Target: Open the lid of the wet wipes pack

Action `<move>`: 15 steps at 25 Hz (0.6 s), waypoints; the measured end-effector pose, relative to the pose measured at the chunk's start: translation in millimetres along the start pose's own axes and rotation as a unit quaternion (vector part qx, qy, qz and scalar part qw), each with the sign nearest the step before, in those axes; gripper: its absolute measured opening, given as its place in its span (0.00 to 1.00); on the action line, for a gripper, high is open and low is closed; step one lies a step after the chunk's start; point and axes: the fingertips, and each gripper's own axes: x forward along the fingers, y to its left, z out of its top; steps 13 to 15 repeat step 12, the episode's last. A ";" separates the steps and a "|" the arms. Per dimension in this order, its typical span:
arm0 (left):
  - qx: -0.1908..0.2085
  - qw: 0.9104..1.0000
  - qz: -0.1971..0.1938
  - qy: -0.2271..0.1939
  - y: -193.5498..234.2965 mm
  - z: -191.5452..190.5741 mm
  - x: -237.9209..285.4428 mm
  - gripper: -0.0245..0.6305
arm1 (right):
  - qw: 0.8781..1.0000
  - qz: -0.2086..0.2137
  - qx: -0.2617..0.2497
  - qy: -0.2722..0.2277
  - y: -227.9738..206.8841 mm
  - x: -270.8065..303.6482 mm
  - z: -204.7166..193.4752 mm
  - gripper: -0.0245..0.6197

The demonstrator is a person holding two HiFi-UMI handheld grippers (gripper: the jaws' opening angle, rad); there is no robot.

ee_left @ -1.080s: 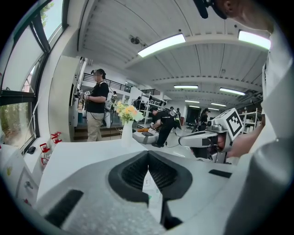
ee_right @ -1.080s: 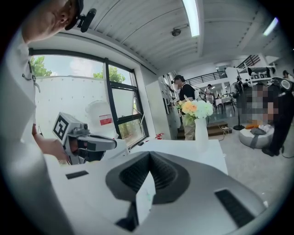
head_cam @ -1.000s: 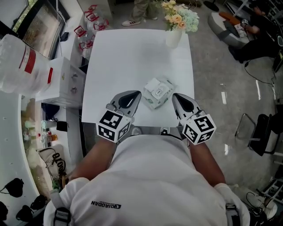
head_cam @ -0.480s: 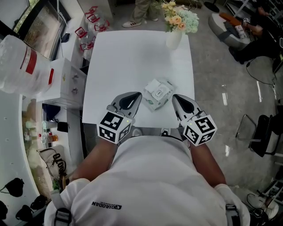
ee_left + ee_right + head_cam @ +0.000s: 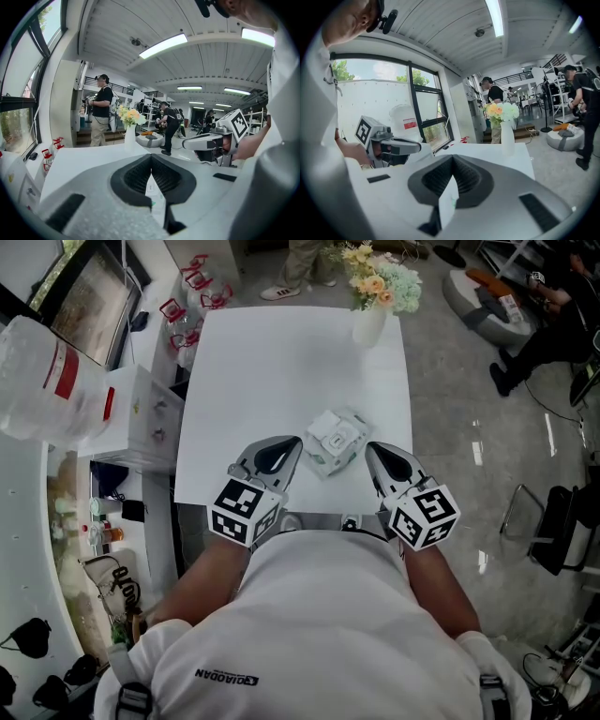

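The wet wipes pack [image 5: 335, 440] lies on the white table [image 5: 281, 362] near its front edge, white and pale green, its white flap lid flat on top. My left gripper [image 5: 294, 440] is shut, its tip just left of the pack with nothing held. To the pack's right, my right gripper [image 5: 369, 445] is also shut and empty. In the left gripper view the jaws of the left gripper [image 5: 151, 157] meet, and a sliver of the pack [image 5: 155, 193] shows below them. The right gripper view shows the right gripper [image 5: 452, 160] closed too, with a strip of the pack [image 5: 449, 202] beneath.
A white vase of flowers [image 5: 370, 315] stands at the table's far right edge. Bottles with red caps [image 5: 187, 296] and a big water jug [image 5: 47, 381] sit left of the table. People [image 5: 101, 110] stand beyond it.
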 end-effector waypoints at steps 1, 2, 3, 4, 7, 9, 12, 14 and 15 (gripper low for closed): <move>0.000 1.000 0.001 0.000 0.3 -0.2 0.6 0.05 | 1.000 0.001 0.000 0.000 -0.3 0.4 -0.2 0.05; 0.000 1.000 0.001 0.000 0.4 -0.6 1.1 0.05 | 1.000 0.001 0.000 0.001 -0.5 0.7 -0.5 0.05; 0.000 1.000 0.001 0.001 0.3 -0.7 1.5 0.05 | 1.000 0.001 0.000 0.002 -0.8 0.9 -0.7 0.05; 0.000 1.000 0.001 0.001 0.1 -0.7 1.8 0.05 | 1.000 0.001 0.000 0.002 -1.1 1.0 -1.0 0.05; 0.000 1.000 0.000 0.000 -0.2 0.6 2.2 0.05 | 1.000 0.000 0.000 0.005 -2.0 1.8 -1.1 0.05; 0.001 1.000 0.000 -0.001 0.6 1.6 3.0 0.05 | 1.000 0.000 -0.001 0.004 -3.1 2.7 -0.3 0.05; 0.000 1.000 0.000 -0.001 1.3 2.2 4.9 0.05 | 1.000 -0.001 -0.001 0.004 -5.2 3.2 0.4 0.05; 0.000 1.000 0.000 -0.001 1.3 2.2 4.9 0.05 | 1.000 -0.001 -0.001 0.004 -5.2 3.2 0.4 0.05; 0.000 1.000 0.000 -0.001 1.3 2.2 4.9 0.05 | 1.000 -0.001 -0.001 0.004 -5.2 3.2 0.4 0.05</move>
